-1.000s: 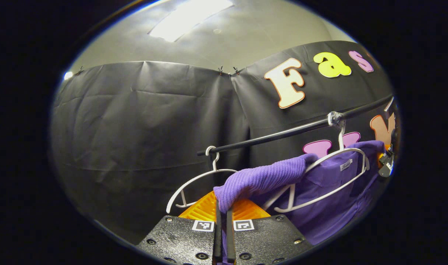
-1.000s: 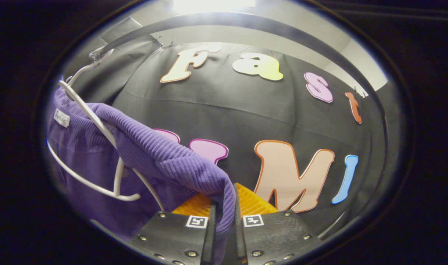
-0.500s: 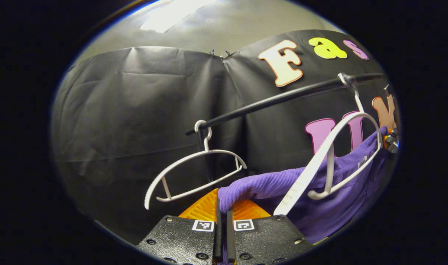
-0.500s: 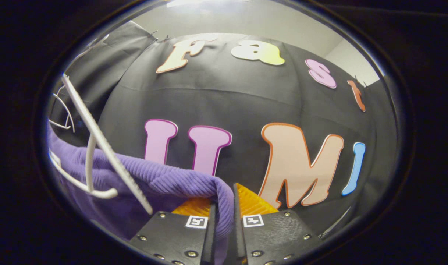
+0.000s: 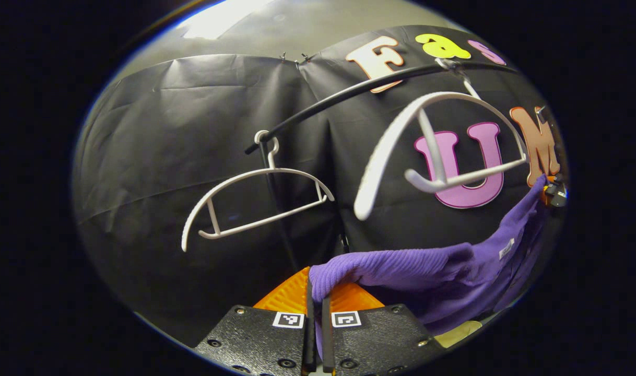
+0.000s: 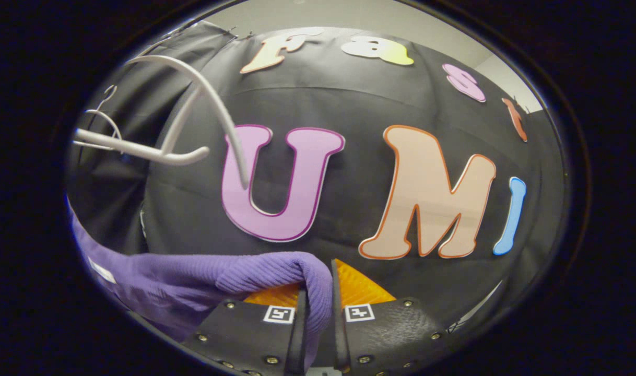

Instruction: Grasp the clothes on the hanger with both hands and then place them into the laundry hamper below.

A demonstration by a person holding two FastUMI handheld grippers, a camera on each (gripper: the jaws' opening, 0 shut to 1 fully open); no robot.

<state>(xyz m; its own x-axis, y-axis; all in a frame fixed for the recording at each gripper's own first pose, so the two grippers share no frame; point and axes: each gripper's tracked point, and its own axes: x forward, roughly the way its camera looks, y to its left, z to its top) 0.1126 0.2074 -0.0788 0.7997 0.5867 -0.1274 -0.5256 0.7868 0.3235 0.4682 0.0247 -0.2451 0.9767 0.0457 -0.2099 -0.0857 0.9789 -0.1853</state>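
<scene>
A purple ribbed garment (image 5: 427, 274) hangs stretched between my two grippers, free of the hangers. My left gripper (image 5: 316, 308) is shut on one end of the cloth. My right gripper (image 6: 316, 308) is shut on the other end of the purple garment (image 6: 213, 274). In the left gripper view the right gripper (image 5: 552, 192) holds the far corner at the right edge. The white hanger (image 5: 443, 141) that carried the garment hangs bare on the black rail (image 5: 349, 94), above the cloth. That bare hanger (image 6: 161, 130) also shows upper left in the right gripper view.
A second bare white hanger (image 5: 255, 198) hangs on the rail's left end, by a black upright post (image 5: 279, 209). A pale yellow patch (image 5: 456, 334) shows below the garment at lower right. Black cloth walls close in behind.
Both grippers have come down with the garment. It has slid off the white hanger, which now swings bare above the cloth.
</scene>
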